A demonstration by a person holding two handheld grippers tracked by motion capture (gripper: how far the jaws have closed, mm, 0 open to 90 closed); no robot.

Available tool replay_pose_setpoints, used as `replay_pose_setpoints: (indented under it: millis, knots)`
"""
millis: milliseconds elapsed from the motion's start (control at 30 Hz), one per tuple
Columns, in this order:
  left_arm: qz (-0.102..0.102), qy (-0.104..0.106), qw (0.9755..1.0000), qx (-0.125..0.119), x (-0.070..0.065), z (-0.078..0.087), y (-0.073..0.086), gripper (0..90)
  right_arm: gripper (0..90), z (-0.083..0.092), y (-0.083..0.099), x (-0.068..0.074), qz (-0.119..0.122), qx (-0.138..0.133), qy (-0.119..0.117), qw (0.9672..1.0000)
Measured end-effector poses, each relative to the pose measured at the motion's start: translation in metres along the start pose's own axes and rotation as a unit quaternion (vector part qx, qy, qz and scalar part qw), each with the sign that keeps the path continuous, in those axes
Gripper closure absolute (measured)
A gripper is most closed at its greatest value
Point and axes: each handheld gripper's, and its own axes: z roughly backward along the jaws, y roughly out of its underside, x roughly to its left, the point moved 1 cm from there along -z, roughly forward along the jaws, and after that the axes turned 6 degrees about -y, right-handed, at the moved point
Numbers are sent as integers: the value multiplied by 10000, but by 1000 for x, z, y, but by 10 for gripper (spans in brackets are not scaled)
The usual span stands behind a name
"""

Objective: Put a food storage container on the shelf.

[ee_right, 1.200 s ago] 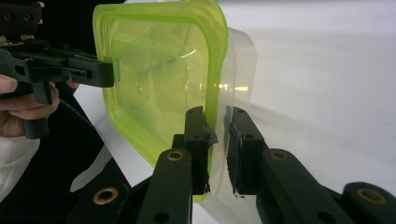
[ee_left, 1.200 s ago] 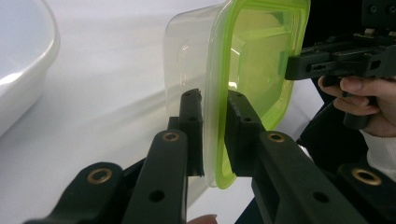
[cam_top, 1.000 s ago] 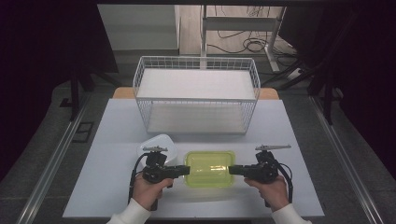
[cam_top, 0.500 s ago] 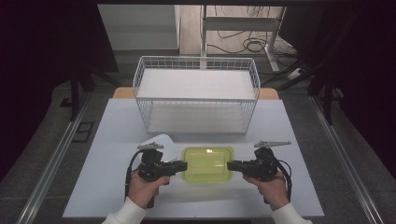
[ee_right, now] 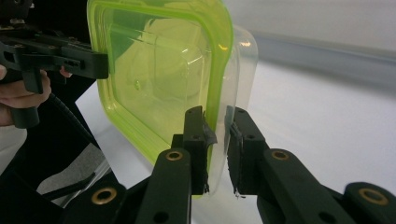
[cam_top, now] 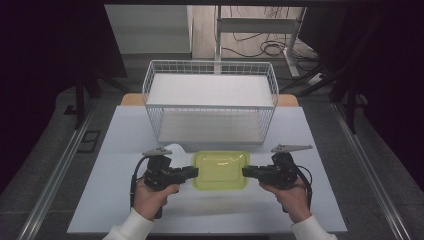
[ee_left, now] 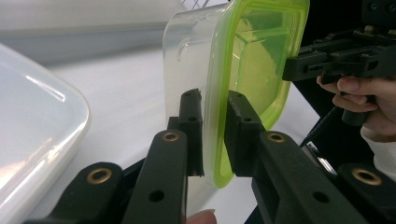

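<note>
Clear rectangular plastic container with lime-green lid (cam_top: 221, 169), near table (cam_top: 110, 200) front edge: pinched at opposite rims by left gripper (cam_top: 192, 172), right gripper (cam_top: 246, 172). Judged light, stiff, slippery.

Clear container with a green lid, gripped at both ends

The container (cam_top: 221, 170), a rounded rectangular clear tub under a translucent lime-green lid (ee_left: 254, 60), sits level just in front of the white wire basket (cam_top: 210, 102), its left and right rims pinched between black jaws.
</note>
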Motion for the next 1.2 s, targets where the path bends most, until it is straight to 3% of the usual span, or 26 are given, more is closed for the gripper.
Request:
replay_pose_setpoints:
  millis: [567, 1200]
  knots:
    - [-22, 95, 9998, -162, -2, 17, -27, 784, 778, 10, -32, 13, 280, -93, -23, 9996]
    - [-21, 98, 9997, -225, 1, 30, -52, 786, 776, 12, -57, 20, 342, -248, -117, 9990]
